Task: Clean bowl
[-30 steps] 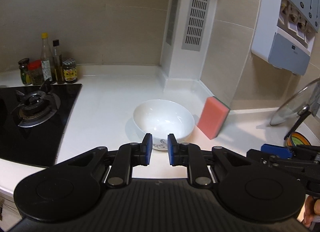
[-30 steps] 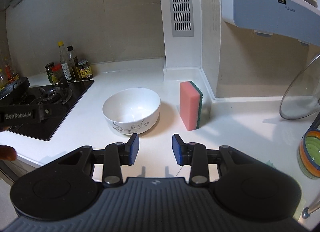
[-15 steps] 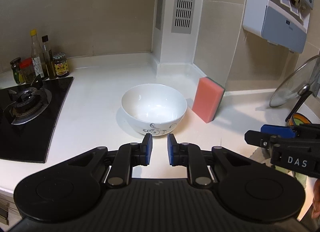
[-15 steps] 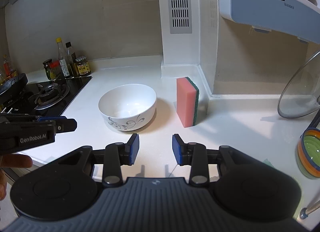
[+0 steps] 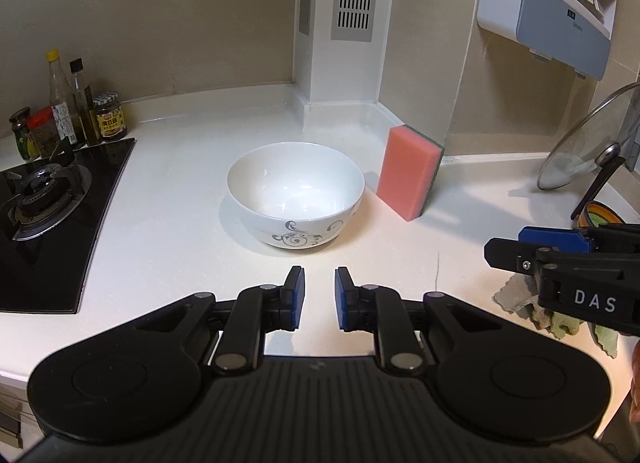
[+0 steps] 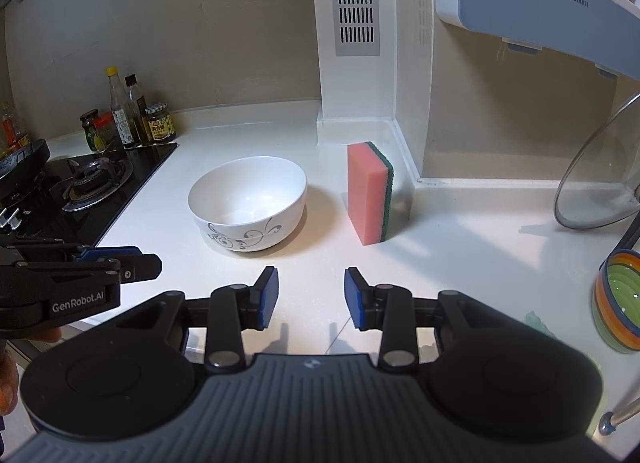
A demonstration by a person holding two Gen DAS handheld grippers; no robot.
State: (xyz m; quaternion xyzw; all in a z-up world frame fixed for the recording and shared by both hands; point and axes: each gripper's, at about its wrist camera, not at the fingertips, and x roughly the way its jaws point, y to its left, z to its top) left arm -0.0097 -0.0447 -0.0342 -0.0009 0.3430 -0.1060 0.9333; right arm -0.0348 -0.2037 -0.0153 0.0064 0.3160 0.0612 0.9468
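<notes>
A white bowl (image 5: 296, 193) with a grey scroll pattern stands upright and empty on the white counter; it also shows in the right wrist view (image 6: 248, 203). A pink sponge (image 5: 410, 171) with a green scouring back stands on edge just right of it, also in the right wrist view (image 6: 368, 193). My left gripper (image 5: 319, 297) is open with a narrow gap, empty, short of the bowl's near side. My right gripper (image 6: 311, 295) is open wider, empty, in front of the gap between bowl and sponge.
A black gas hob (image 5: 44, 199) lies left, with bottles and jars (image 5: 68, 119) behind it. A glass pot lid (image 5: 588, 147) leans at right. A striped green bowl (image 6: 618, 299) and a crumpled cloth (image 5: 532, 303) lie at right. A white vented column (image 6: 356, 43) stands behind.
Both grippers have drawn back from the bowl and sponge. The left view has swung so the bowl sits more centred. Each gripper has come further into the other's view. Jaw gaps are unchanged.
</notes>
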